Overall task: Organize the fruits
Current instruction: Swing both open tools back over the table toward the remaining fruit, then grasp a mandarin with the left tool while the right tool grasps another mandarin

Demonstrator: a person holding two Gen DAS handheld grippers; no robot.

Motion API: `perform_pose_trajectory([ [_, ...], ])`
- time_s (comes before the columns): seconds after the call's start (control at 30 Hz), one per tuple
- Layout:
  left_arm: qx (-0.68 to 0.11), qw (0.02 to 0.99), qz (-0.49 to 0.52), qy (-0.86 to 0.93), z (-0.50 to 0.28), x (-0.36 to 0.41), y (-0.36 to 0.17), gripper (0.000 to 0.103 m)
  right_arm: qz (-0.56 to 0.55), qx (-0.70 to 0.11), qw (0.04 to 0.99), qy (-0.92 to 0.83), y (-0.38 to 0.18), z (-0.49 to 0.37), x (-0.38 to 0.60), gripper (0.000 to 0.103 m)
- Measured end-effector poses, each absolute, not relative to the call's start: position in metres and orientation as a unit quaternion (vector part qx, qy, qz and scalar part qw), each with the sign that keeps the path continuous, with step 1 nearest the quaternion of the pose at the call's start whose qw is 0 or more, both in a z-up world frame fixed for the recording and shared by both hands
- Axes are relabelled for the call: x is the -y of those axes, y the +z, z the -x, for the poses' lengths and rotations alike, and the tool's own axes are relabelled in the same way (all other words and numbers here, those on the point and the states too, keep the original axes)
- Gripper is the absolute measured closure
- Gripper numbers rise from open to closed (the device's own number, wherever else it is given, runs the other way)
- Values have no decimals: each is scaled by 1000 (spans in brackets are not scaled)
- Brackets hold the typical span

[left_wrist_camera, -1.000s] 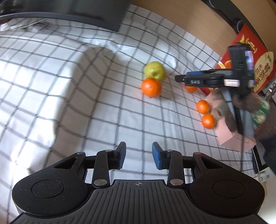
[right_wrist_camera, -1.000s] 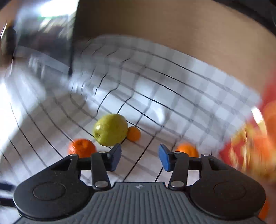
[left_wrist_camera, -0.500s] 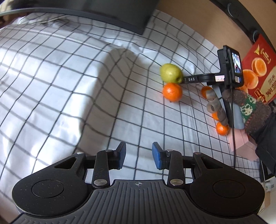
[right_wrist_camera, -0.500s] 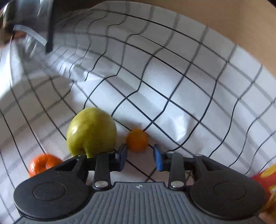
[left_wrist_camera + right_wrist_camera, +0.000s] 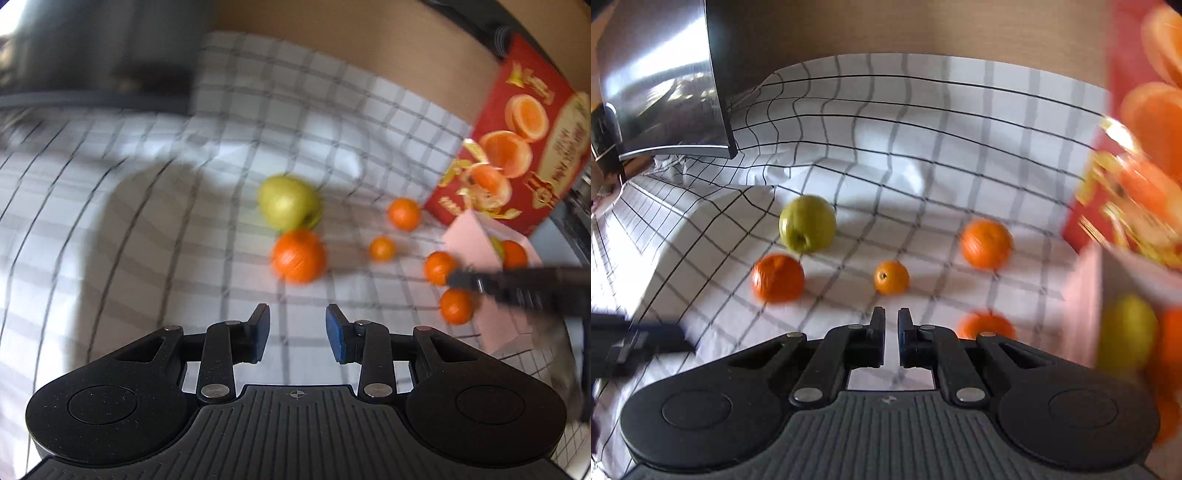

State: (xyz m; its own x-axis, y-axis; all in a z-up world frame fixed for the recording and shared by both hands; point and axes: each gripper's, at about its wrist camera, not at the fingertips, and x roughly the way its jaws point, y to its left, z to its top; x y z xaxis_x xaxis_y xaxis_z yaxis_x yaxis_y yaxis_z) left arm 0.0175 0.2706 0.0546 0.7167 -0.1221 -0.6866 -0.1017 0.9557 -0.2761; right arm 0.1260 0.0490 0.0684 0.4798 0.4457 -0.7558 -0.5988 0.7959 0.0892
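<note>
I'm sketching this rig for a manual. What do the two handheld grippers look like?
Both match: the left gripper and right gripper have matte black bodies with a ribbed centre panel, round caps at each side, silver pivot screws and black linkage arms. The left's finger pads are blue. No cable or sleeve is clearly visible.

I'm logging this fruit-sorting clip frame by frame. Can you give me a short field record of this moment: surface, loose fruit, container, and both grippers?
surface: checked cloth
loose fruit: green apple, large orange, small orange, more oranges near the box
container: pink box, fruit already inside
backdrop: red orange-print carton
left gripper: open, empty
right gripper: nearly shut, empty
</note>
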Motion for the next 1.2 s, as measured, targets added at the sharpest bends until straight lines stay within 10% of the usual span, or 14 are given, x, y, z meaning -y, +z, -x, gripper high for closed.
perform_pose_trajectory([
  [0.27, -359, 928, 44, -88, -88, -244, 76, 66, 103, -395, 876, 257, 59, -58, -10, 94],
  [0.4, -387, 909, 7, -154, -122, -215, 73, 66, 97, -402, 877, 244, 53, -33, 0, 68],
  [0.57, -426, 882, -41, -200, -156, -167, 41, 65, 81, -421, 873, 230, 40, -21, 9, 61],
  [1.2, -406, 893, -1, -192, -161, -159, 20, 73, 91, -413, 885, 195, 34, -19, 8, 39],
])
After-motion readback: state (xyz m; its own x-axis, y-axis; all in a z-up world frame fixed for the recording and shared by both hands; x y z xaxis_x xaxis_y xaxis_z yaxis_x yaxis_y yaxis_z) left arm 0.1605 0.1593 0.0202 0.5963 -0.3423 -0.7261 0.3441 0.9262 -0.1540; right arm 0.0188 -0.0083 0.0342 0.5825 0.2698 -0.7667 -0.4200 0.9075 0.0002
